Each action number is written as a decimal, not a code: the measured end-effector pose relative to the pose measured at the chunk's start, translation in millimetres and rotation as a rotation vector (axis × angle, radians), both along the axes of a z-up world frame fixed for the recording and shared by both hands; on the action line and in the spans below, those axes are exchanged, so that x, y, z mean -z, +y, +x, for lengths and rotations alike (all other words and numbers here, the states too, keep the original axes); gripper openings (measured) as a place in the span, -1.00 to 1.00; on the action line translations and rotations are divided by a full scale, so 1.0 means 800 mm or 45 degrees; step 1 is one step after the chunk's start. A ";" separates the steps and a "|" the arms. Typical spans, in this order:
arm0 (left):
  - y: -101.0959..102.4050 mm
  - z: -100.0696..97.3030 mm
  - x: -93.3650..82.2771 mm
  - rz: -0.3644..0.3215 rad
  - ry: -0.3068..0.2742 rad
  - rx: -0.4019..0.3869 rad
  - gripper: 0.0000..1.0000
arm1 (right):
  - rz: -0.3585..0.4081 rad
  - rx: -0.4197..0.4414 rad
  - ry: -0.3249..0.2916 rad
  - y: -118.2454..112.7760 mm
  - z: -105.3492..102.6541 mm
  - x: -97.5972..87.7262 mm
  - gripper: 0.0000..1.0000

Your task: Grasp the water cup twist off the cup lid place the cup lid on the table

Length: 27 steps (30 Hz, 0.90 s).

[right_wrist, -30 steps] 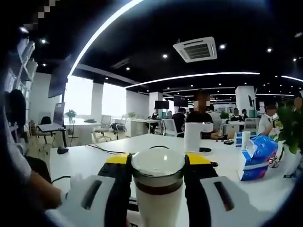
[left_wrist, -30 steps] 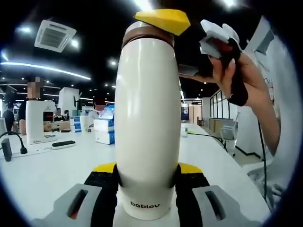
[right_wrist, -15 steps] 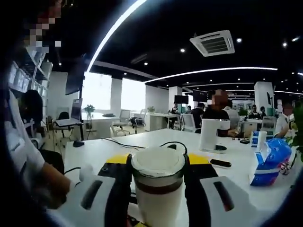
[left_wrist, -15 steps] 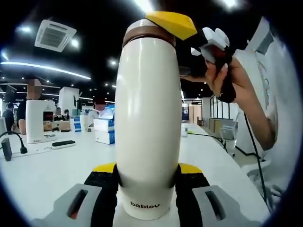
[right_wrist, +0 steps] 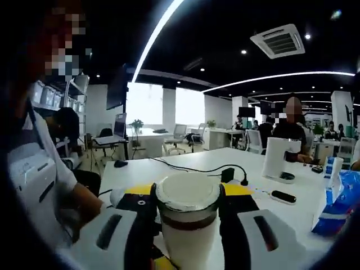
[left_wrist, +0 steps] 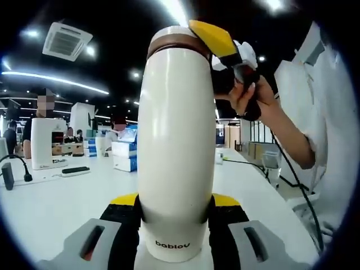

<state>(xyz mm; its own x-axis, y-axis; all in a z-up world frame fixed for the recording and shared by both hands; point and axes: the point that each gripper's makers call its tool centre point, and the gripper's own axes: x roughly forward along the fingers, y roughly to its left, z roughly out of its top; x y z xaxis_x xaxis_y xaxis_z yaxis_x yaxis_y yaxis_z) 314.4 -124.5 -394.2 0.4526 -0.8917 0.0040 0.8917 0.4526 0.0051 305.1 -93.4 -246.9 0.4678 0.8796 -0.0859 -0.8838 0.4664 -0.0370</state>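
A tall white water cup (left_wrist: 177, 152) marked "bablov" stands upright between the yellow-tipped jaws of my left gripper (left_wrist: 174, 200), which is shut on its lower body. Its lid (left_wrist: 177, 40) has a brown band and a white top. My right gripper (left_wrist: 215, 40), held by a hand (left_wrist: 250, 93), reaches in from the right, and one yellow jaw lies against the lid's rim. In the right gripper view the lid (right_wrist: 188, 194) sits squeezed between the black pads of my right gripper (right_wrist: 188, 192), with the cup body (right_wrist: 188, 250) below it.
A white table (left_wrist: 62, 202) spreads out beneath the cup. On it are a white machine (left_wrist: 48, 143), stacked boxes (left_wrist: 124, 154), a black plug and cable (right_wrist: 228, 173) and a blue tissue pack (right_wrist: 340, 202). The person's torso (right_wrist: 39, 174) is close by.
The hand with the right gripper has turned around the lid and drawn closer to the cup. The right gripper view has swung, so the room slides rightward. The cup stays still.
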 end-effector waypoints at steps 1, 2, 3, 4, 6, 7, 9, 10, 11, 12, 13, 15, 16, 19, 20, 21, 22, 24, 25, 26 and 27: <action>0.000 0.000 0.000 0.000 0.000 0.000 -0.04 | -0.009 -0.021 -0.012 0.001 -0.001 0.000 -0.09; 0.000 0.000 0.000 0.000 -0.001 0.000 -0.04 | -0.012 -0.045 -0.009 0.000 -0.002 0.000 -0.09; 0.000 0.000 0.000 0.000 -0.001 0.000 -0.04 | -0.014 -0.063 -0.006 0.000 -0.001 0.000 -0.09; 0.000 0.000 0.000 0.000 -0.002 0.000 -0.04 | -0.017 -0.080 -0.010 0.001 -0.003 0.000 -0.09; 0.000 -0.001 0.000 0.001 -0.004 0.000 -0.04 | -0.027 -0.131 -0.034 0.002 -0.005 0.000 -0.09; 0.000 -0.001 0.000 0.001 -0.004 0.000 -0.04 | -0.021 -0.153 -0.036 0.003 -0.006 0.000 -0.09; -0.001 -0.001 0.000 0.000 -0.004 0.000 -0.04 | -0.010 -0.197 -0.029 0.002 -0.005 0.000 -0.09; -0.001 -0.001 0.000 0.000 -0.004 0.000 -0.04 | -0.003 -0.222 -0.023 0.001 -0.005 0.000 -0.09; -0.001 -0.001 0.000 0.000 -0.004 0.000 -0.04 | -0.003 -0.237 -0.025 0.002 -0.005 0.000 -0.09; -0.001 -0.001 0.000 0.000 -0.004 0.000 -0.04 | -0.003 -0.243 -0.026 0.002 -0.005 0.000 -0.09; -0.001 -0.001 0.000 0.000 -0.004 0.000 -0.04 | -0.004 -0.248 -0.027 0.002 -0.005 0.000 -0.09; -0.002 -0.002 0.000 0.000 -0.005 0.000 -0.04 | -0.006 -0.295 -0.033 0.002 -0.006 0.000 -0.09; -0.002 -0.003 0.000 0.000 -0.005 0.000 -0.04 | -0.004 -0.308 -0.030 0.002 -0.006 0.000 -0.09; -0.003 -0.003 0.000 0.000 -0.006 0.000 -0.04 | -0.006 -0.361 -0.048 0.002 -0.008 0.000 -0.09; -0.003 -0.004 0.000 0.000 -0.006 0.000 -0.04 | -0.006 -0.381 -0.046 0.003 -0.009 0.000 -0.09; -0.003 -0.004 0.000 0.000 -0.006 0.000 -0.04 | -0.007 -0.394 -0.052 0.003 -0.010 0.000 -0.09; -0.003 -0.004 0.000 0.000 -0.007 0.000 -0.04 | -0.005 -0.415 -0.059 0.004 -0.010 0.000 -0.09; -0.002 -0.003 0.000 0.000 -0.006 0.000 -0.04 | 0.006 -0.454 -0.064 0.004 -0.011 0.000 -0.08; -0.003 -0.003 0.000 -0.001 -0.005 0.000 -0.04 | 0.020 -0.478 -0.061 0.004 -0.011 -0.001 -0.08; -0.003 -0.004 0.000 -0.001 -0.005 0.000 -0.04 | 0.027 -0.495 -0.065 0.004 -0.011 -0.001 -0.08; -0.002 -0.003 0.000 -0.001 -0.005 -0.001 -0.04 | 0.034 -0.506 -0.067 0.004 -0.011 -0.001 -0.08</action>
